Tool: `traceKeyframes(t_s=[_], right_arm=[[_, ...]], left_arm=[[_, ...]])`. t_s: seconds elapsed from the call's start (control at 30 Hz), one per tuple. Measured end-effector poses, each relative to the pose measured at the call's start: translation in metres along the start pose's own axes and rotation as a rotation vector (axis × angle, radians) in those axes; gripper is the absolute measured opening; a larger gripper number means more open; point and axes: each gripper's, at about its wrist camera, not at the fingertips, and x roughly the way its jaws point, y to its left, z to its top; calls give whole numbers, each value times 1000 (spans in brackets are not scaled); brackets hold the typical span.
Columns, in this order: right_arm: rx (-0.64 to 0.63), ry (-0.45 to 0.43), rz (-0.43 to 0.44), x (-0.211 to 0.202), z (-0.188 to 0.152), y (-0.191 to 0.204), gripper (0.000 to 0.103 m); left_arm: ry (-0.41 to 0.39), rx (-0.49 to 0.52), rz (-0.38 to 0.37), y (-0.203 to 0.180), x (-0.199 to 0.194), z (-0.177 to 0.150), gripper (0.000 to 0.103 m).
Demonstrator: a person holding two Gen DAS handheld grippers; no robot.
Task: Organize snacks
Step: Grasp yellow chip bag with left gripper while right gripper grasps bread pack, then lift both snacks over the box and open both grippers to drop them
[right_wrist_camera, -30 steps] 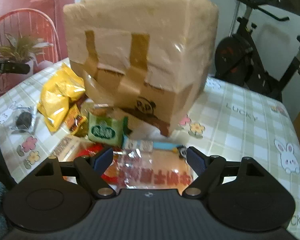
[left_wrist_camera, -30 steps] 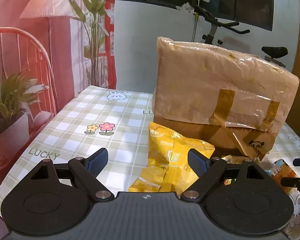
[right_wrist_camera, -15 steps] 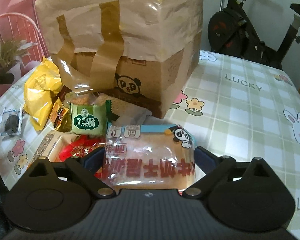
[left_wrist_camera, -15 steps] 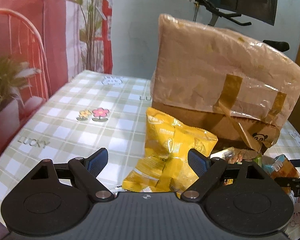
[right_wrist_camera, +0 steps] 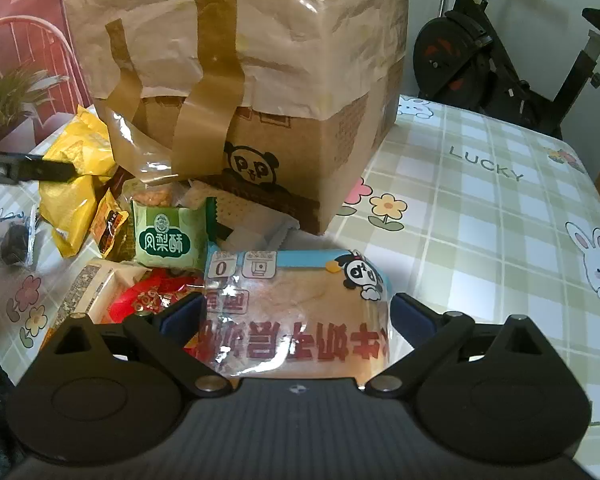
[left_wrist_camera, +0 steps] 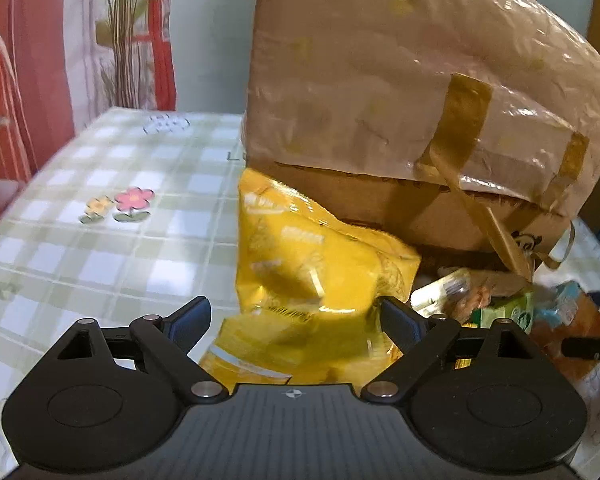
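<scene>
Looking along your left gripper (left_wrist_camera: 294, 314), you see its jaws spread wide with the yellow snack bag (left_wrist_camera: 312, 280) in the lower centre of the frame between them, neither pad clearly pressing on it. That bag leans against the big paper-wrapped box (left_wrist_camera: 400, 100) filling the upper right. In the right wrist view, your right gripper (right_wrist_camera: 296, 316) also stands open, its blue pads on either side of a clear bread packet (right_wrist_camera: 300, 312) with red print and a panda, low in the centre; whether the pads touch the wrapper you cannot tell. Just left of it on the checked table (right_wrist_camera: 480, 208) lie a green pastry packet (right_wrist_camera: 168, 242), a small orange packet (right_wrist_camera: 108, 224) and a red wrapper (right_wrist_camera: 148, 300), all crowded at the foot of the box.
</scene>
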Motion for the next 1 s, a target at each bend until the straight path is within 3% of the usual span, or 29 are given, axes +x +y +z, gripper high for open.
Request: traceKeyframes(t_s=[0.13, 0.2, 0.3, 0.47, 0.6, 1.0], right_arm=[[-7, 12, 11, -5, -1, 1, 99], [-10, 15, 11, -4, -3, 2, 100], [12, 8, 15, -4, -4, -1, 100], [-6, -4, 16, -3, -3, 1, 97], [12, -22, 30, -11, 2, -2, 74], [-9, -76, 7, -38, 9, 3, 73]], left_arm=[[4, 4, -25, 1, 5, 1, 93], [-11, 19, -43, 1, 3, 1, 81], [-21, 29, -42, -1, -3, 0, 73], [-55, 5, -48, 4, -18, 2, 71], [-84, 0, -60, 7, -32, 7, 71], [-148, -21, -37, 10, -61, 11, 71]])
